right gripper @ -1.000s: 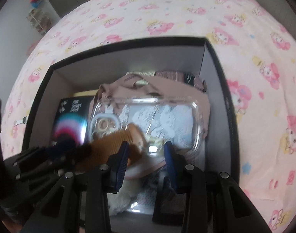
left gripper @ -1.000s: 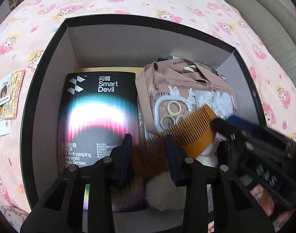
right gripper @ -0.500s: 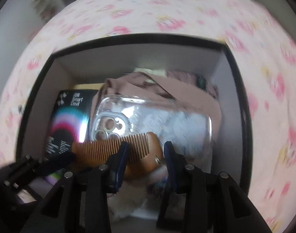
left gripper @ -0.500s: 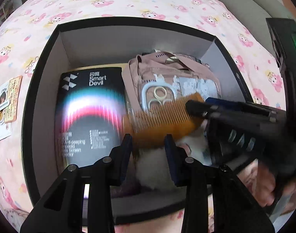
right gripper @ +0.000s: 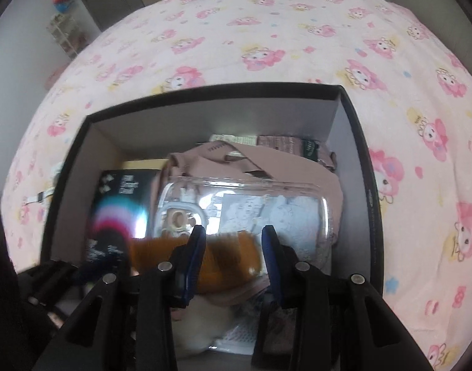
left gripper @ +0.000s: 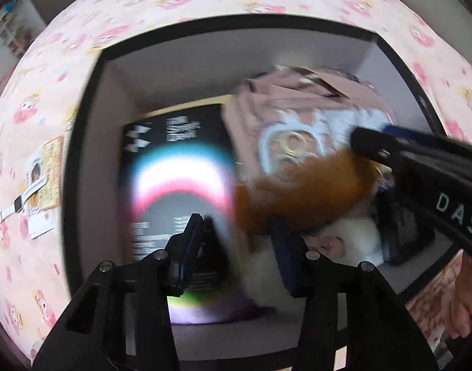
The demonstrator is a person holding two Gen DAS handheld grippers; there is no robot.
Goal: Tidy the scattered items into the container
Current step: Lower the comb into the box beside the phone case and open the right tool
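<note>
Comb (left gripper: 297, 191) between the opening left gripper (left gripper: 239, 247) fingers: motion-blurred, teeth unreadable. Black box print (left gripper: 177, 167) beyond the claw: smeared.

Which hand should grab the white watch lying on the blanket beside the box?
Left. The watch lies on the left gripper's side of the black box. Its jaws are opening, with the comb just past them, not pinched. The right gripper hangs over the box's other side.
</note>
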